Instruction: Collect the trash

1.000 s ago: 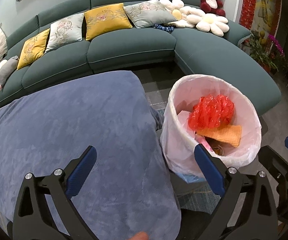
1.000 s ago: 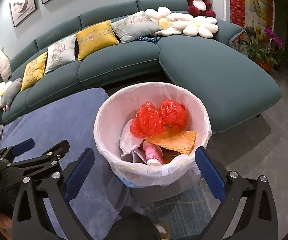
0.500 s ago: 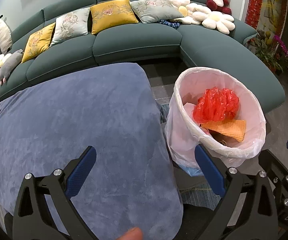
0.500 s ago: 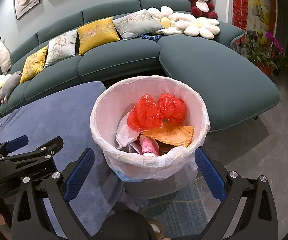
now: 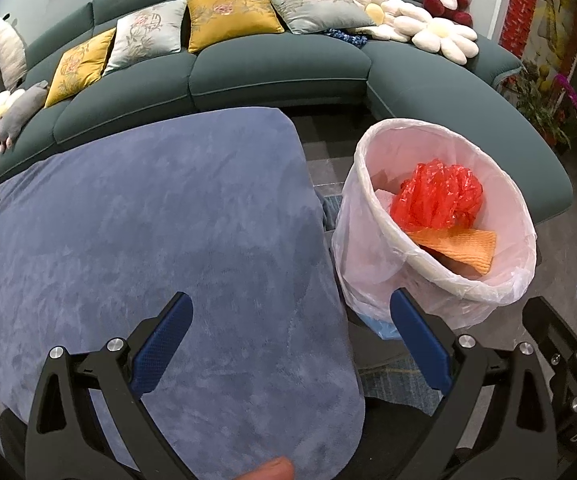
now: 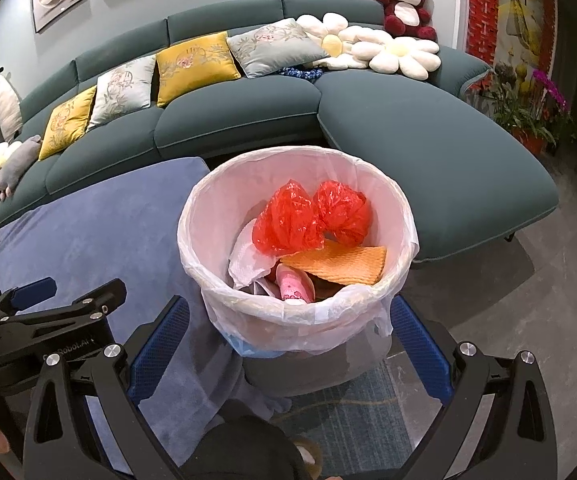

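Note:
A trash bin lined with a white bag (image 6: 402, 216) (image 5: 524, 216) stands beside the blue-covered table (image 5: 136, 232). Inside lie a crumpled red plastic bag (image 6: 308, 216) (image 5: 436, 196), an orange cloth (image 6: 340, 266) (image 5: 464, 246), white paper (image 6: 246, 256) and a pink bottle (image 6: 294, 288). My right gripper (image 6: 288, 332) is open and empty, hovering in front of the bin's near rim. My left gripper (image 5: 290, 332) is open and empty above the table's near right edge, left of the bin. The left gripper also shows in the right wrist view (image 6: 68, 296).
A curved green sofa (image 6: 408, 128) with several cushions (image 6: 196, 66), flower pillows and a red plush bear (image 6: 404, 4) runs behind the table and bin. Potted plants (image 6: 528, 108) stand at far right. Grey floor (image 6: 528, 300) lies right of the bin.
Both grippers have pulled back and risen slightly; the bin and table look a little farther. Jaws stay open and nothing was picked up.

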A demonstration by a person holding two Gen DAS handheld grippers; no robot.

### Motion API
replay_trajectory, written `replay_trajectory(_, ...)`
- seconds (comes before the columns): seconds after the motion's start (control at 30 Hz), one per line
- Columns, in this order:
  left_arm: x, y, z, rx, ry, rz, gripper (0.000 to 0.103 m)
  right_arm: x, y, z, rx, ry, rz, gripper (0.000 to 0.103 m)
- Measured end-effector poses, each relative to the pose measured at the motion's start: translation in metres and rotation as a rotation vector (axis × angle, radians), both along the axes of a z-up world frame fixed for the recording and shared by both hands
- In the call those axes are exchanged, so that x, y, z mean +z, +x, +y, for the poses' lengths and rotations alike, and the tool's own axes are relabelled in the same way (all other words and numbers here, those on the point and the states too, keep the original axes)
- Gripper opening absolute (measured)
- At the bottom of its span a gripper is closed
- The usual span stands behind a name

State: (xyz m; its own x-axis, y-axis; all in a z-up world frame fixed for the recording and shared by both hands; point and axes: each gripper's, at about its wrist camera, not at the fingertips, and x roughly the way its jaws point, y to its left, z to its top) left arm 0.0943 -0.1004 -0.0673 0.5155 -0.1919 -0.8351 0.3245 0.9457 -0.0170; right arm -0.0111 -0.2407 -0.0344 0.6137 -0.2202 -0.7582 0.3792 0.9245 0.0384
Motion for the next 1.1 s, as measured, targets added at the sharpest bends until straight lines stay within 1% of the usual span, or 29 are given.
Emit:
replay_trajectory(0.23, 0.000, -0.004, -0.003, -0.013, 0.017, -0.010, 0.095, -0.002, -0.002, 0.001, 0.001, -0.007, -0.001, 0.097)
replay_trajectory(0.8, -0.003, -0.007, -0.004, 0.002, 0.064, -0.031, 0.095, -0.008, -0.003, 0.001, -0.002, -0.012, 0.014, 0.097)
replay_trajectory(1.1, -0.006, -0.006, -0.004, 0.003, 0.064, -0.020, 0.095, -0.012, -0.003, 0.003, 0.003, -0.011, 0.019, 0.097)
